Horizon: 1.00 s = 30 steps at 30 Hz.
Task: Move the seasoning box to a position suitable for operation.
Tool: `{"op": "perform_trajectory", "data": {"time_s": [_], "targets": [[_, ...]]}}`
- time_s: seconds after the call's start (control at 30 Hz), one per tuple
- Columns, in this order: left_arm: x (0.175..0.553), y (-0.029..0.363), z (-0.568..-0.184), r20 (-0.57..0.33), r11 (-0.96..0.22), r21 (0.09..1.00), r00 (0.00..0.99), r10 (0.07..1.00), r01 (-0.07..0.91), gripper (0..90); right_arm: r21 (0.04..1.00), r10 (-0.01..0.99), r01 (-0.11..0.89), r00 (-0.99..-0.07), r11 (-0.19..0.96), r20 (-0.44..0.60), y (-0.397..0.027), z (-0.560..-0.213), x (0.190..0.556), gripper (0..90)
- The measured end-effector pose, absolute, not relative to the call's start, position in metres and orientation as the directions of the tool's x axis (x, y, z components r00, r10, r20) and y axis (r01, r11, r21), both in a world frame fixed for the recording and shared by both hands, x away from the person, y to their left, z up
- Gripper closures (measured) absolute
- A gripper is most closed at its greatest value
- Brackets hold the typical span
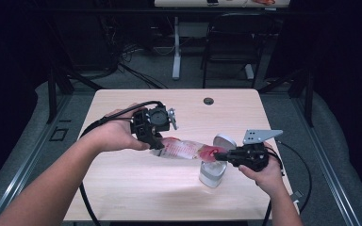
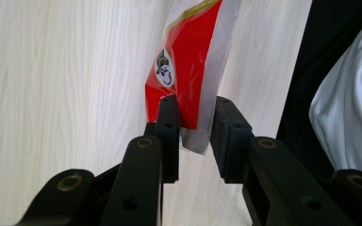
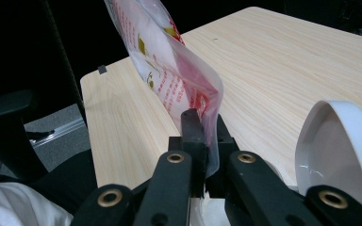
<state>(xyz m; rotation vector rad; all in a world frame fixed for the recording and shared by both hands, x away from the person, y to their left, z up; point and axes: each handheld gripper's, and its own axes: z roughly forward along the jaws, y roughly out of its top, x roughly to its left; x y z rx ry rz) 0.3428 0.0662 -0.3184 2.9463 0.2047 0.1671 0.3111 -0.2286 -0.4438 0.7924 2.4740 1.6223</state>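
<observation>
High view put my two forearms nearest the camera, coming in from the bottom edge, so I took the white container [image 1: 213, 173] as my landmark. It stood open near the table's [image 1: 122, 188] front right, its hinged lid [image 1: 225, 140] tipped back. Just right of the container, my right gripper [image 1: 222, 154] was pinched tight on one end of the snack packet [image 1: 188, 149]; the right gripper view showed the clear film of the snack packet [image 3: 169, 80] squeezed flat between its jaws, with the container lid [image 3: 339, 150] just beside them. I judged I held that end right over the container's mouth so the contents could drop in.

Left of the container, my left gripper [image 1: 157, 144] took the packet's other end. In the left gripper view its jaws stood partly spread around the red corner of the snack packet [image 2: 188, 70]; one pad [image 2: 168, 117] touched the film, the other stood just clear, so it steadied more than it clamped.

The packet's long axis ran nearly level, left to right, from the left gripper down slightly toward the container, stretched taut between both grips above the table.

Farthest off, beyond the container, a cable grommet [image 1: 209, 100] sat near the table's back edge.
</observation>
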Motion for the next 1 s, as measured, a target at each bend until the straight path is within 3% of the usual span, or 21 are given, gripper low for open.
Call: {"op": "perform_trajectory", "data": {"time_s": [1.0], "targets": [[0.341,0.054,-0.311,0.102,-0.972,0.212,0.987,0.126,0.102,74.9,0.872,0.474,0.389,-0.853,0.298,0.219,-0.239,-0.444,0.306,89.5]]}}
